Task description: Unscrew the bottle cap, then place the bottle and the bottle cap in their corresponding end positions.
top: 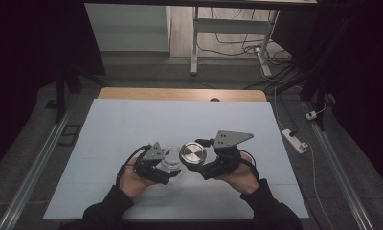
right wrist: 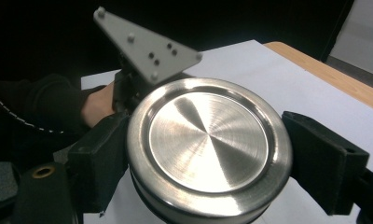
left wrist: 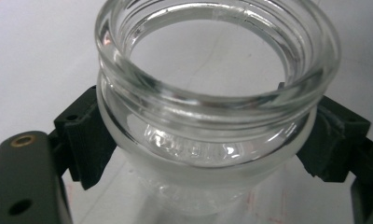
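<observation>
Glass jar (left wrist: 212,116), clear, open-mouthed, threaded neck; its base is cut off at the bottom edge of the left gripper view, and in the high view (top: 171,159) its body is largely hidden by the gripper and reads as a pale glint. Embossed lettering on the shoulder, too blurred to read. Metal lid (right wrist: 208,149), round, brushed steel with raised rim; underside not visible. Left gripper (top: 162,168): jaws closed on the jar just below the neck, one black pad pressed to each side, held low over the white table (top: 132,124) near its front edge; left hand (top: 132,179) beneath and behind it, sleeve entering from the bottom. Right gripper (top: 203,165): jaws clamped on the lid's rim from both sides, lid face-up and slightly tilted, just beside the jar and to its right, not over its mouth; whether lid and jar touch cannot be told. Right hand (top: 240,175) cupped around the gripper body, grey three-cornered plate (top: 231,138) on top. Surroundings: wooden table edge (top: 180,94) beyond the white surface, desk legs (top: 195,43) and loose cables (top: 247,48) on the floor behind, a power strip (top: 295,140) right of the table, all well apart from the grippers.
</observation>
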### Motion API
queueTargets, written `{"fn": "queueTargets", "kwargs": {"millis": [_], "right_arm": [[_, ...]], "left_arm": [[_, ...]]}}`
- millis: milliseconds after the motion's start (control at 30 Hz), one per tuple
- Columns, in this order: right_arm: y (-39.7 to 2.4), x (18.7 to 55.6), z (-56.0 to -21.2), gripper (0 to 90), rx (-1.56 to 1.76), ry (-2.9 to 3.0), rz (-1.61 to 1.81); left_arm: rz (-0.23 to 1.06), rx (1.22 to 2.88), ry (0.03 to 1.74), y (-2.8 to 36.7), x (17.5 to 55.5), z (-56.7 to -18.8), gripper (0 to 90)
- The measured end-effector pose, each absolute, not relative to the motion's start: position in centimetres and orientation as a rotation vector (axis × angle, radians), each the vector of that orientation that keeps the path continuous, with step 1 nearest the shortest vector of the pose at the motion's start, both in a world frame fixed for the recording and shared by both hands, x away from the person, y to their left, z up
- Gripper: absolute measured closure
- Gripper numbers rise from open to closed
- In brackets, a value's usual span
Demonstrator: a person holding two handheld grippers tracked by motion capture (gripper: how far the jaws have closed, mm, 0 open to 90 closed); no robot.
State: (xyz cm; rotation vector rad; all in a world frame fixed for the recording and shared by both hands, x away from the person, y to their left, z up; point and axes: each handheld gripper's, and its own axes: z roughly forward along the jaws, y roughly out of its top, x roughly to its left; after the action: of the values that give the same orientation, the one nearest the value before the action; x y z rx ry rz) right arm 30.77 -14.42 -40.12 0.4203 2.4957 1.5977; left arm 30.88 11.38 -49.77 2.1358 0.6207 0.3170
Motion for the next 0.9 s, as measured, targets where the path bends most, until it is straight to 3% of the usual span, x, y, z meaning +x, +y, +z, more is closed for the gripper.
{"fn": "queueTargets", "kwargs": {"millis": [900], "right_arm": [[-12.3,29.2,-42.9,18.0,0.369,2.565,1.58]], "left_arm": [[0.367,2.077,0.687,13.0,34.8,-48.1,16.1]]}}
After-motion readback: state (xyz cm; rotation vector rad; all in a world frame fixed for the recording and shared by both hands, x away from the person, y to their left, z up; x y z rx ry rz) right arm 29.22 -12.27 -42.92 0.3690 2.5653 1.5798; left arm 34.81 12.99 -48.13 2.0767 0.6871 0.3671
